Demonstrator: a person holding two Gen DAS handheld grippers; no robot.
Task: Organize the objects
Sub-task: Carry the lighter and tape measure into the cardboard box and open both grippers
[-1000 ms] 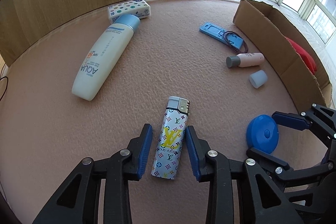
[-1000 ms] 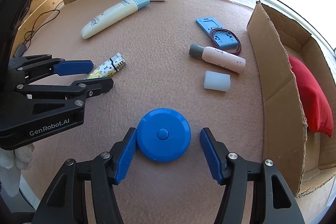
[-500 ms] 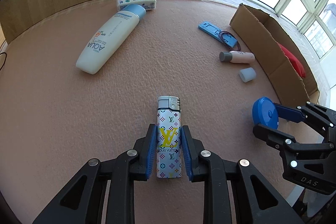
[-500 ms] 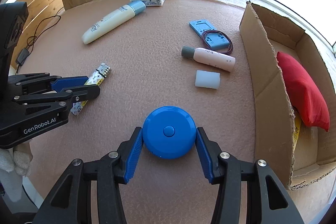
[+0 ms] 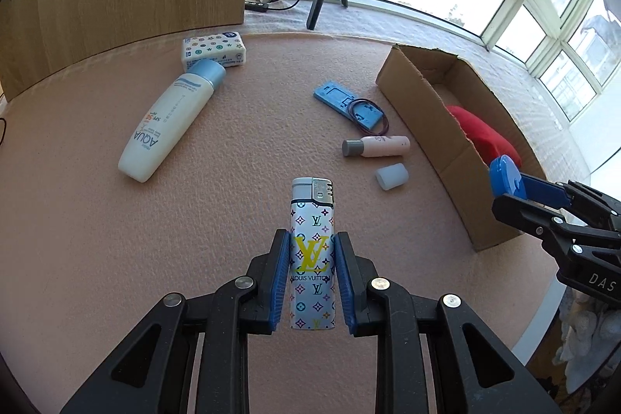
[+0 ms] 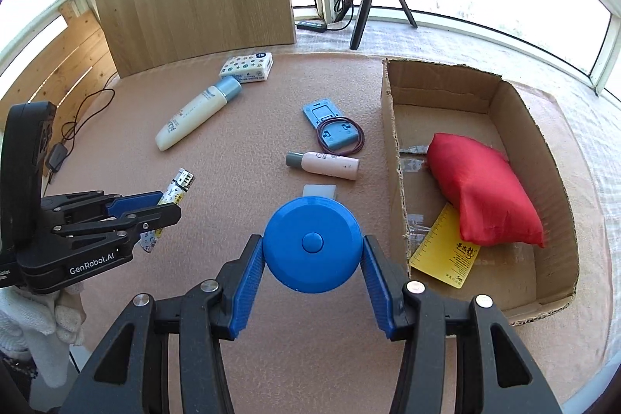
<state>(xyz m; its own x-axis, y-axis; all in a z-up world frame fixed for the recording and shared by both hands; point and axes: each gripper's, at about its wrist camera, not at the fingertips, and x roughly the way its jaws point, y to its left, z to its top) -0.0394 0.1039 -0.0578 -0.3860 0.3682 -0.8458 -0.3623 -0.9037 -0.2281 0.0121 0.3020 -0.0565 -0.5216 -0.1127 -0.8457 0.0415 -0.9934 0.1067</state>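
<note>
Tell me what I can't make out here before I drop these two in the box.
- Ruler, right wrist view: upper part hidden under the red pouch.
- Cap, right wrist view: mostly behind the blue disc.
- Box floor, left wrist view: hidden by its near wall.

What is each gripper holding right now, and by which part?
The left gripper holds the lighter by its long sides, around the lower body. The right gripper holds the blue disc by opposite points of its rim.

Right gripper [image 6: 312, 249] clamps blue disc [image 6: 312, 245] — cardboard box [image 6: 392, 142] beside.
</note>
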